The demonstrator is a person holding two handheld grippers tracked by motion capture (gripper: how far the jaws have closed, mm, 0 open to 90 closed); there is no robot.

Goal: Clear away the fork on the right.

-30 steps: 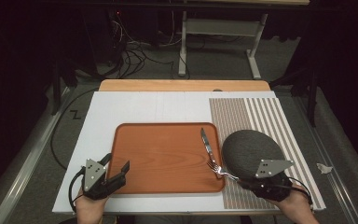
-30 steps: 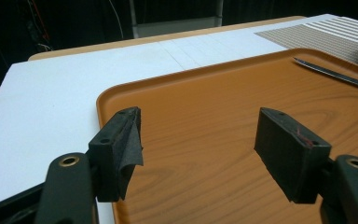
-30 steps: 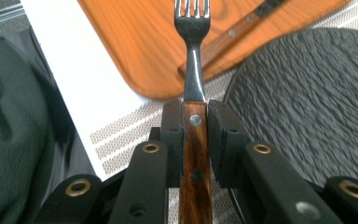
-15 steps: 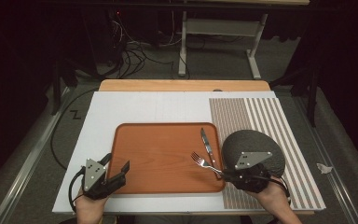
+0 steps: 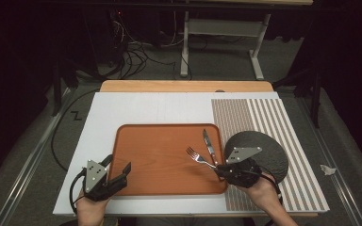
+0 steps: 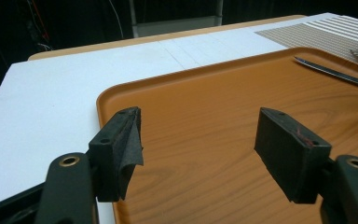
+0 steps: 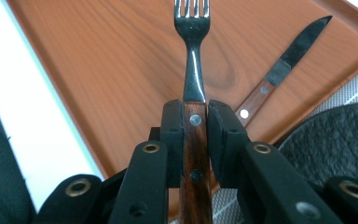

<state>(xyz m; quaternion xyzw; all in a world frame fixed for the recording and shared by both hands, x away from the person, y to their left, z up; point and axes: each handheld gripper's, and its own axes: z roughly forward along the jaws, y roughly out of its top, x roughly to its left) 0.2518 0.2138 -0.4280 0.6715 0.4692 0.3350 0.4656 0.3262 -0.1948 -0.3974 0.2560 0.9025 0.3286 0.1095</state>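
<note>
Dark room, light falling on the surface (image 5: 136,110) only. Grey floor (image 5: 146,70) w/ tangled black cables (image 5: 132,47) at rear left. White-framed table base (image 5: 221,33) behind centre. Metal rail (image 5: 23,174) along left floor; crumpled paper scrap (image 5: 328,169) at right.
</note>
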